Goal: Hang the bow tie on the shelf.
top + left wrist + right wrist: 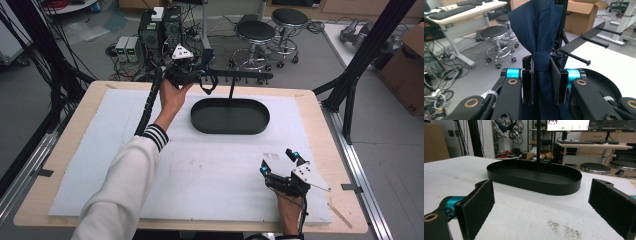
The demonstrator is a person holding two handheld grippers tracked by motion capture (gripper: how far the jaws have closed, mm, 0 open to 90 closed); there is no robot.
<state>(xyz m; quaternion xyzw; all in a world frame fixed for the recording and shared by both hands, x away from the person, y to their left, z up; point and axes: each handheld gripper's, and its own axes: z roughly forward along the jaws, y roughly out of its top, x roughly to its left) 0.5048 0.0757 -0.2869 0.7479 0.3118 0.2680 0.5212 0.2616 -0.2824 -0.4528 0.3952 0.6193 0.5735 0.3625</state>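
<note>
Pale wooden counter [320, 107] with white mat; black oval metal tray [229, 116] carries an upright post and a horizontal peg bar [240, 75]. Left tongs [192, 75], raised beside the bar, are clamped on a dark navy pinstriped cloth [537, 30]. Right tongs [281, 162] rest wide apart, empty, on the mat. Judgement: cloth lifted, hanging on a peg [574, 56] remains.
</note>
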